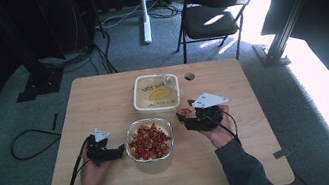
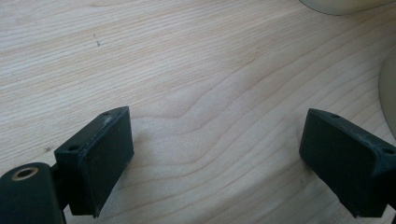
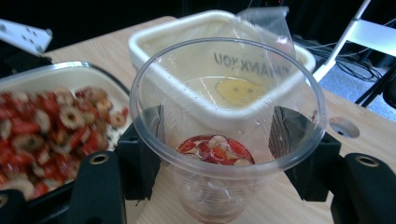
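The right gripper (image 3: 227, 163) is clamping a clear cup (image 3: 227, 140) upright, keeping its fruit pieces (image 3: 215, 150) inside. The left gripper (image 2: 215, 154) is resting wide open, holding nothing.

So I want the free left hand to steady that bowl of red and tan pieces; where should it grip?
Probably the rim of the bowl on the left hand-held gripper side, coming in level across the table. The bowl is wide and full, so only its thin upright wall would fit between the open jaws.
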Tool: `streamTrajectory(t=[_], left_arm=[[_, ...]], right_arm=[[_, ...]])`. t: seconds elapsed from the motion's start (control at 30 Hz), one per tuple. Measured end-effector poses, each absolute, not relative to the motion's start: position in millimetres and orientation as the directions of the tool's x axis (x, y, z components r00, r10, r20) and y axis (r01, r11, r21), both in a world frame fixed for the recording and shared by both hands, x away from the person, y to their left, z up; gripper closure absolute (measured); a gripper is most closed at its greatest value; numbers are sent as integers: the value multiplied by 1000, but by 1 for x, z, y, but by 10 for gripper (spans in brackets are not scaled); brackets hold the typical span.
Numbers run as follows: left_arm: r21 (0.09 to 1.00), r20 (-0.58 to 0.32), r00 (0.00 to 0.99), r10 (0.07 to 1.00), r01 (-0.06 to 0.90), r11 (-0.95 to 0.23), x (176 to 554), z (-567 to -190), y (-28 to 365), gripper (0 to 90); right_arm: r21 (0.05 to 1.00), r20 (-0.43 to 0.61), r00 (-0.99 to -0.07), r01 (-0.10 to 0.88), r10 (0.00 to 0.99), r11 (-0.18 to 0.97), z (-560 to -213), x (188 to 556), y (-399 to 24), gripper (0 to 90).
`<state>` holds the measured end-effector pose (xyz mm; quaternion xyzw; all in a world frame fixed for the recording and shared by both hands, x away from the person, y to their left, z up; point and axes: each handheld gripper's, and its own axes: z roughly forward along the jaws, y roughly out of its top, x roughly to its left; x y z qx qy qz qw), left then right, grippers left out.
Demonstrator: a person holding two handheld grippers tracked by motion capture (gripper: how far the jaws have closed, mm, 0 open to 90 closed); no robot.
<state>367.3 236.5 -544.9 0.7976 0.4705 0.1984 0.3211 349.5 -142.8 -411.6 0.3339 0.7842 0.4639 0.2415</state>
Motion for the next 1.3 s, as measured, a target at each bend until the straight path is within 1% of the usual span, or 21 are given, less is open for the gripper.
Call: streamTrajectory(t=[0.27,0.37,0.7,0.83,1.03,1.3], left_arm=[[700,14,478,878,622,-350,367,-545,236,104],[700,14,478,878,622,-350,367,-545,236,104],[701,14,478,878,622,-350,367,-545,236,104],[701,14,478,878,622,-350,367,-545,236,104],[701,13,477,879,623,-348,367,-545,236,104],[701,12,477,879,623,-347,367,-545,236,104]], right_arm=[[901,-40,-676,294,736,318,-391,353,-133,360],[908,-11,-686,298,728,294,-379,356,-128,360],[905,-27,-701,285,712,316,-365,358,-114,359],[898,-61,-696,274,716,344,-362,359,-111,359],[879,-152,-683,237,715,413,-360,359,-108,363],[836,-303,-670,154,677,527,-358,354,-101,365]])
